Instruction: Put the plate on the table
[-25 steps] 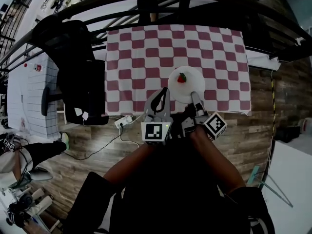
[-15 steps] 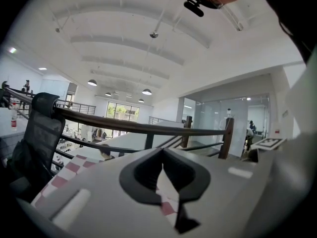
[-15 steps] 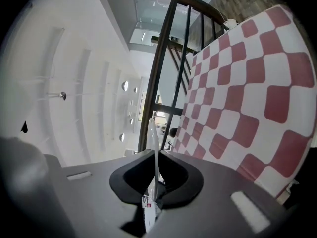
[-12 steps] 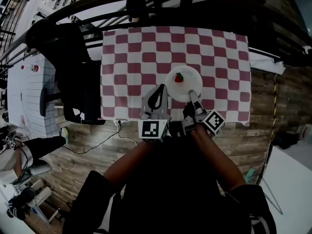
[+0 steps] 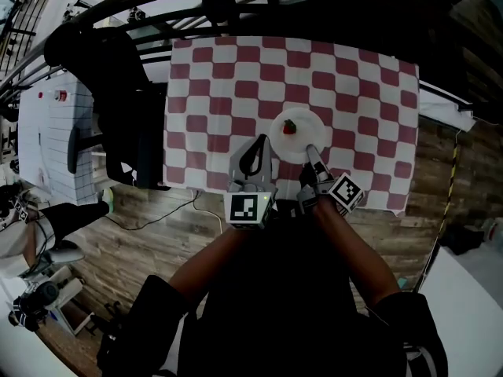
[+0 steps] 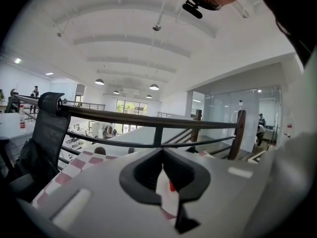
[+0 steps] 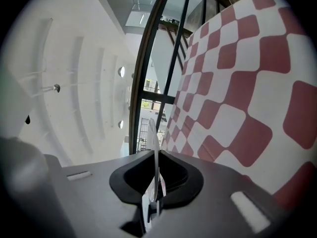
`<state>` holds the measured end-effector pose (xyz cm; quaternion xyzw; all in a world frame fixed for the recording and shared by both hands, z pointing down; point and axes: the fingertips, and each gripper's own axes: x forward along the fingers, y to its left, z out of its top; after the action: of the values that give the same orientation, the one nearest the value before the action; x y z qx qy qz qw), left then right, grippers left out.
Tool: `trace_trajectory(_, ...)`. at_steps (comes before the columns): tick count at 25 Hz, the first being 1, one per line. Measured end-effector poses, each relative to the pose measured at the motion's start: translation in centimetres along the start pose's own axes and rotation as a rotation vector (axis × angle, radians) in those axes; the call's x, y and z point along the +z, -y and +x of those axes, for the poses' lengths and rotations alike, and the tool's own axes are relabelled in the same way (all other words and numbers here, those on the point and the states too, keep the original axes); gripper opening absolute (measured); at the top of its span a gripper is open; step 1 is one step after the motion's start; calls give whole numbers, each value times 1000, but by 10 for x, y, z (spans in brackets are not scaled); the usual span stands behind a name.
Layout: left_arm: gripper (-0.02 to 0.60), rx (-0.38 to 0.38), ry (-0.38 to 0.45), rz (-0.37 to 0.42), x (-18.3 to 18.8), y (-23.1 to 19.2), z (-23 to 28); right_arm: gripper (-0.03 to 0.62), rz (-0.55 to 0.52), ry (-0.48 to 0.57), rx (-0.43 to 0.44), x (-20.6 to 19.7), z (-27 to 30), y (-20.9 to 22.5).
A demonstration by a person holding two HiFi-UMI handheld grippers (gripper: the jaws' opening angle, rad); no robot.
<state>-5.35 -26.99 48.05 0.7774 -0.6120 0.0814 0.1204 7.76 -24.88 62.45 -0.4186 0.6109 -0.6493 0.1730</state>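
A white plate [image 5: 299, 138] carrying a small red strawberry [image 5: 290, 126] is over the near right part of the red-and-white checked table [image 5: 212, 93]. My right gripper [image 5: 311, 151] is shut on the plate's near rim. In the right gripper view the plate [image 7: 152, 133] shows edge-on as a thin white blade pinched in the right gripper [image 7: 157, 151]. Just left of the plate, my left gripper [image 5: 261, 141] is shut on nothing. Through the left gripper [image 6: 162, 150] a sliver of plate [image 6: 163, 187] shows. Whether the plate rests on the cloth I cannot tell.
A black office chair [image 5: 118, 108] draped with dark cloth stands at the table's left edge. A black railing [image 5: 314, 6] runs along the far side. A white cabinet [image 5: 51, 140] is further left. A cable with a power strip [image 5: 196, 203] lies on the wooden floor.
Both grippers and the plate have shifted slightly further in from the table's near edge. The right gripper's hold on the rim is unchanged.
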Motion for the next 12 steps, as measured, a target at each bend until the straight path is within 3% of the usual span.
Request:
trace_trajectory(7, 9, 31, -19, 4, -9, 3, 14, 18, -24, -58, 70, -3, 28, 18)
trace_trajectory(12, 9, 48, -44, 11, -16, 1, 15, 18, -3, -96, 72, -9, 40, 45)
